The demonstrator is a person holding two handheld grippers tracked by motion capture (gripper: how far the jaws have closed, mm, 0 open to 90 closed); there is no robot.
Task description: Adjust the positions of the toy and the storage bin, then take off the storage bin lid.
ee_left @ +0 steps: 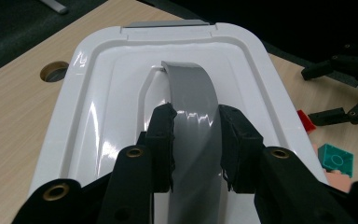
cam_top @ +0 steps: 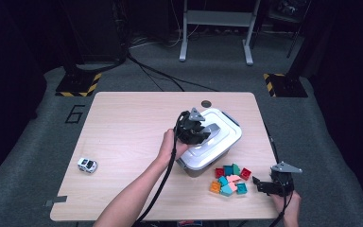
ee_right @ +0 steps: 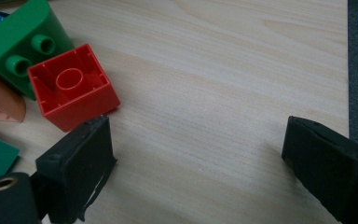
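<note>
A storage box with a white lid (cam_top: 217, 127) (ee_left: 98, 93) stands right of the table's middle. Its grey handle (ee_left: 193, 107) (cam_top: 211, 129) is raised off the lid, and my left gripper (cam_top: 199, 132) (ee_left: 196, 144) is shut on it, one pad on each side. A pile of toy bricks (cam_top: 230, 179) in red, green, teal, pink and orange lies in front of the box. My right gripper (cam_top: 263, 185) (ee_right: 196, 158) rests open just right of that pile, its jaws wide apart over bare wood. A red brick (ee_right: 72, 86) lies upside down beside its left pad, next to a green one (ee_right: 21, 44).
A small white toy car (cam_top: 87, 165) sits near the table's (cam_top: 123, 132) front left. A round hole (cam_top: 206, 103) (ee_left: 54, 71) is cut in the tabletop behind the box. Beyond the table, cables and a metal stand (cam_top: 216, 28) lie on the grey floor.
</note>
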